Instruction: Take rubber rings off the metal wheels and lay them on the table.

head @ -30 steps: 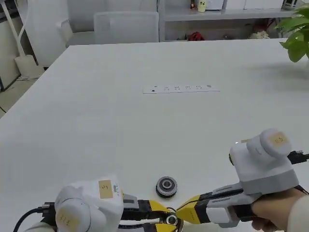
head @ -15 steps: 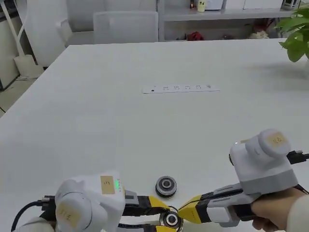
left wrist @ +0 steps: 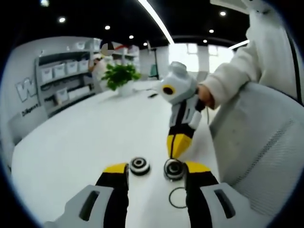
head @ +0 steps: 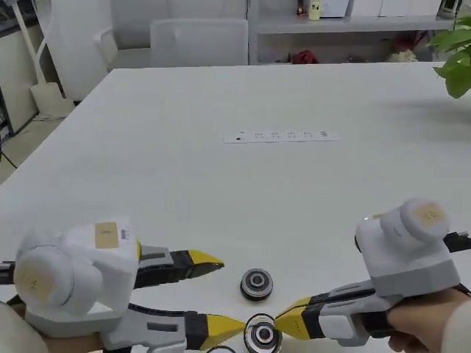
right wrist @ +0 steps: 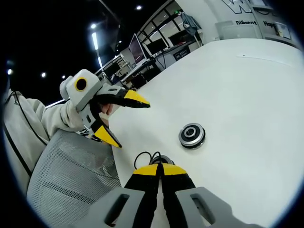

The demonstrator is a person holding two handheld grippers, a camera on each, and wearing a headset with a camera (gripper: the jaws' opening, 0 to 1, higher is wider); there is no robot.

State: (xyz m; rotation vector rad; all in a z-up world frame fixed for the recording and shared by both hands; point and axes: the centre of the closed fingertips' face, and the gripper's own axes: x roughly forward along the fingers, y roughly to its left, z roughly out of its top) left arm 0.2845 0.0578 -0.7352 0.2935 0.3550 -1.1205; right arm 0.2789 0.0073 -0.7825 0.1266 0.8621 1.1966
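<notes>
Left gripper jaws spread wide at lower centre, with a metal wheel between the tips and a loose rubber ring lower right. Right gripper jaws pressed together, tips against second wheel.

A broad white surface runs back to its far edge, with a power strip lying flat near its middle. Beyond the far edge stand a pale chair and low shelving. A leafy plant sits at the far right corner. Light strips cross the dark ceiling, and a grey mesh chair stands at the near edge.
</notes>
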